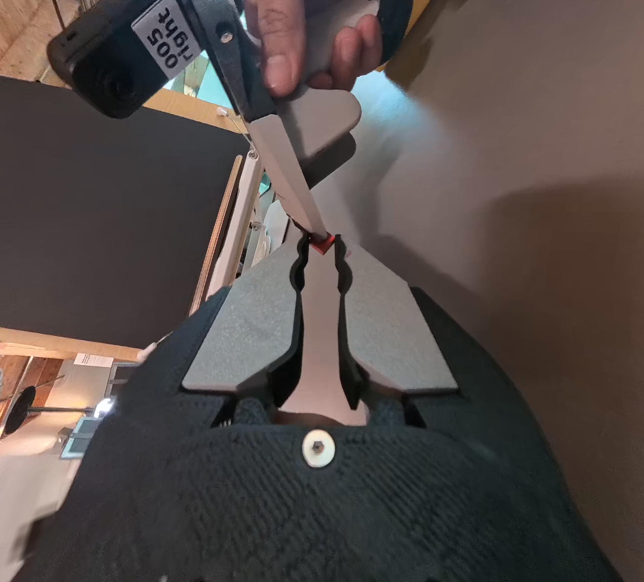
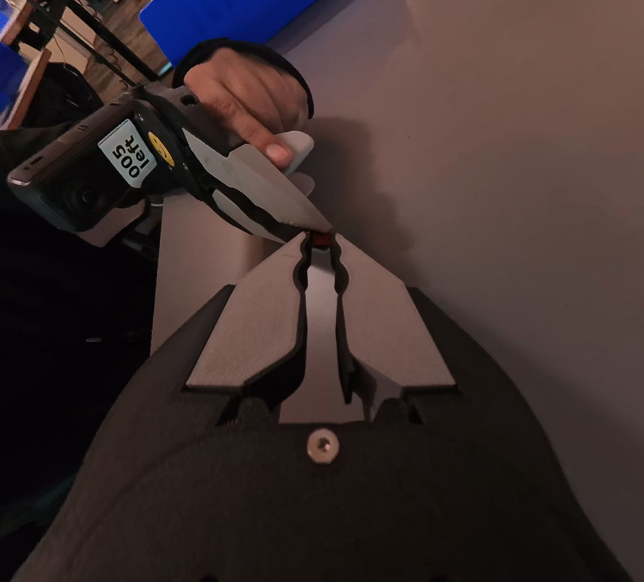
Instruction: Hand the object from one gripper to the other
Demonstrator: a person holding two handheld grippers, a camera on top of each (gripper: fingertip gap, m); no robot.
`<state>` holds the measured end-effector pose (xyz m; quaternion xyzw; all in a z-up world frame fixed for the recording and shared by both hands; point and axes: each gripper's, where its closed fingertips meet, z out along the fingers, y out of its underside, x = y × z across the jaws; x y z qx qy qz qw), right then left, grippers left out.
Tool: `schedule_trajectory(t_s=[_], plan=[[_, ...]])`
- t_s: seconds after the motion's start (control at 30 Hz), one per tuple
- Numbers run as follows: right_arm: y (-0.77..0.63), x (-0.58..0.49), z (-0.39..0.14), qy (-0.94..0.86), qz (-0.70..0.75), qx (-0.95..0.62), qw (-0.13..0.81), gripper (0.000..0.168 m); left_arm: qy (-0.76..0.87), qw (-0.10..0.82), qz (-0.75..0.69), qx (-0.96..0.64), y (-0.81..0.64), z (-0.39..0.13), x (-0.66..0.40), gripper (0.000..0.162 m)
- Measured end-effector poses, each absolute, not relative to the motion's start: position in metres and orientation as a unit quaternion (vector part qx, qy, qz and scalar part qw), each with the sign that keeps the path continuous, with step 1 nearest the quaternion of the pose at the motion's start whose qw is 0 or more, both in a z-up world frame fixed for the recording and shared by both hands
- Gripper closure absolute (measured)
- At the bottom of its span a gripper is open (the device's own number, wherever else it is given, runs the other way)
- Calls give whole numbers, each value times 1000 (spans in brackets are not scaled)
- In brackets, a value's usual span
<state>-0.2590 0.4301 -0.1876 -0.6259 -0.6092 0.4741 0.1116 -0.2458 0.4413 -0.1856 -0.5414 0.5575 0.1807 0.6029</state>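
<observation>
Closest in, the left gripper's (image 1: 321,244) black housing (image 1: 313,495) fills the lower frame. It is coarse, ridged plastic with one pale screw. Below everything lies the bench (image 1: 522,147), smooth, matte and grey-brown. It is hard enough that anything dropped on it would likely bounce or skid away.

The grey finger plates (image 1: 251,328) are flat and grainy, tapering to wavy black-lined tips. The right gripper (image 2: 321,241) is built the same and comes in at a steep angle, so the two pairs of jaws cross at their very ends. Both pairs are narrowed to about the width of the cube (image 1: 322,246). Each looks to be pinching it, though only by the last bit of the tips.

The cube is tiny, red and sharp-edged, and it is held in the air above the bench where the tips meet. With so little contact, I'd worry that if one pair lets go before the other is firm, or either hand twists, the cube will pivot and pop out. The crowded tips could also knock each other.
</observation>
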Motion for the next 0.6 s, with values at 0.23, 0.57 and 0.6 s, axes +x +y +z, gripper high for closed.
schedule_trajectory(t_s=[0.23, 0.57, 0.6], plan=[[455, -268, -163, -545, 520, -634, 175, 153, 424, 638, 88, -637, 459, -165, -266, 150], [442, -275, -150, -524, 576, -609, 151, 156, 403, 675, 91, -611, 456, -148, -262, 150], [441, -276, -151, -523, 576, -611, 147, 158, 408, 675, 92, -608, 455, -149, -260, 150]])
